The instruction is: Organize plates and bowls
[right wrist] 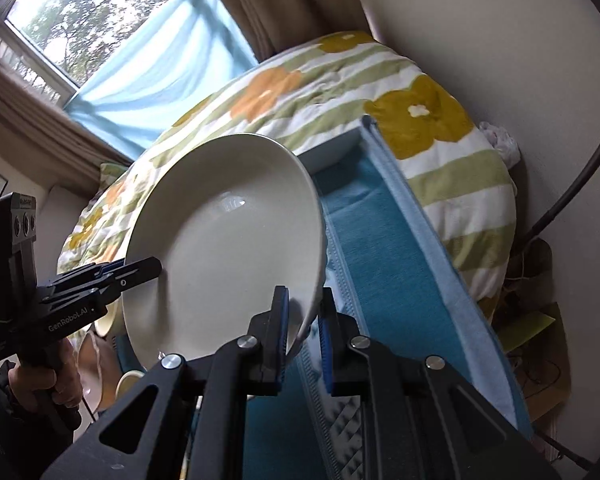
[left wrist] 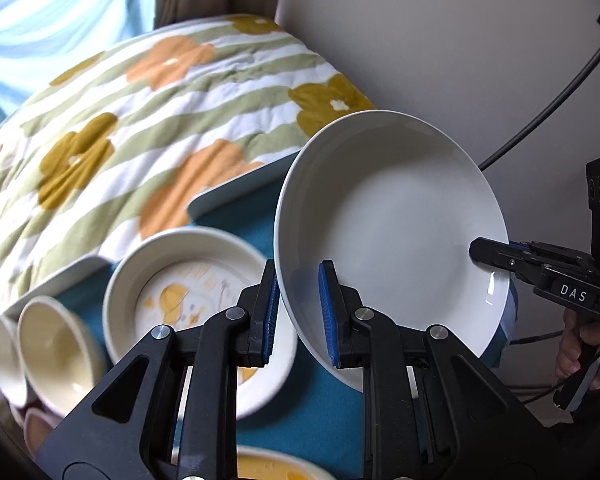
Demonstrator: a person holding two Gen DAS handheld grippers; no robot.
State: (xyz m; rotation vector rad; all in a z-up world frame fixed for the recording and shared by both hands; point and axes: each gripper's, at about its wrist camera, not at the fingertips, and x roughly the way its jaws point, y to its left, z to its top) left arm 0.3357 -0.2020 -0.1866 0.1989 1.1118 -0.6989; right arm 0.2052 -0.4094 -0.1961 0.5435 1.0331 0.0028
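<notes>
Plate (left wrist: pixel 392 220), one, clamped by two tools: left tool (left wrist: pixel 298 312), right tool (right wrist: pixel 302 336).

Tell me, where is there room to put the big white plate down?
Bare teal cloth lies right of the white plate, up to the cloth's pale blue border. Left is crowded: the patterned dish and cream bowls sit close together.

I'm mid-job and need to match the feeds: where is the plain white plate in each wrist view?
Left wrist view: white plate fills centre-right, tilted, its lower-left rim between the left gripper fingers.
Right wrist view: white plate sits centre-left, tilted, its lower-right rim between the right gripper fingers.
Shared landmark: the floral quilt lies behind the plate in both.
</notes>
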